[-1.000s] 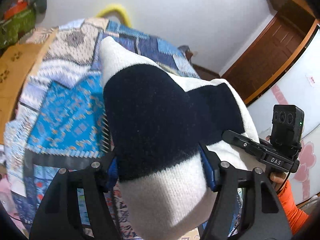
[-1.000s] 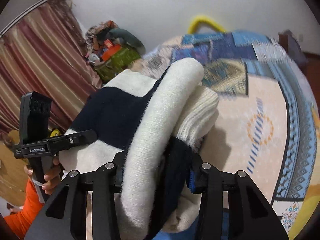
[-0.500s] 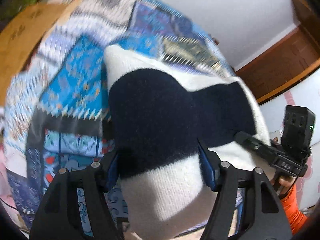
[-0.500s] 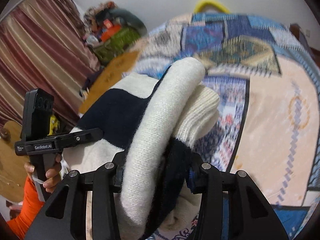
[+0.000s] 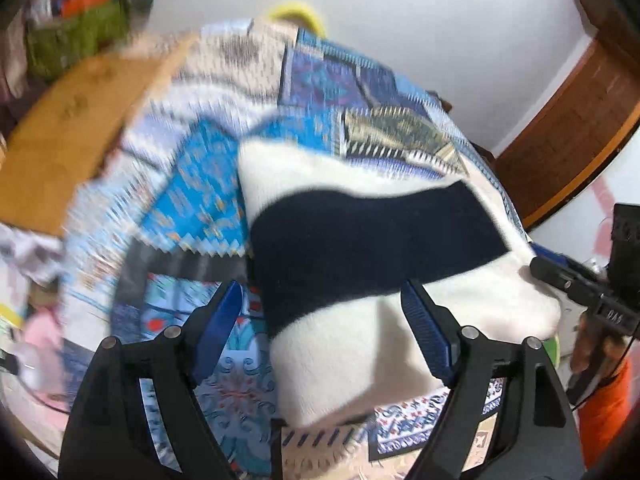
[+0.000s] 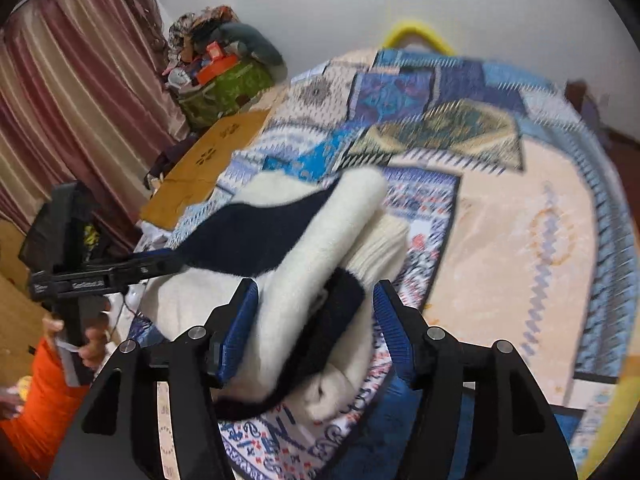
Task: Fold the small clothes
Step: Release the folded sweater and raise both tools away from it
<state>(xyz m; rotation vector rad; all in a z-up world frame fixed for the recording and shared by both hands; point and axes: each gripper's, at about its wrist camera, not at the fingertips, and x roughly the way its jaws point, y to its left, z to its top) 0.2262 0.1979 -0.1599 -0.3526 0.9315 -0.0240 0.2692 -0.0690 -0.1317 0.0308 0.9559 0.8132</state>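
Underneath everything lies a bed covered by a patchwork blanket (image 5: 208,200) in blues, whites and peach. On that blanket, toward its near edge, sits the folded sweater (image 5: 360,256), thick cream knit with a broad navy band across it; in the right wrist view the sweater (image 6: 320,248) shows its rolled cream edge and stacked layers. Beyond the sweater, at the far left side of the bed, a brown cardboard sheet (image 6: 208,168) lies flat, and behind it a green bag (image 6: 224,92) stuffed with clutter stands against the wall. The left gripper (image 5: 324,332) has just been opening: its blue pads stand apart with the sweater between them, the left pad clear of the knit. The right gripper (image 6: 316,320) has also just been opening, its pads spread on either side of the sweater's folded end, loosely flanking it rather than pinching. A hand (image 6: 92,340) in an orange sleeve holds the left gripper's handle.
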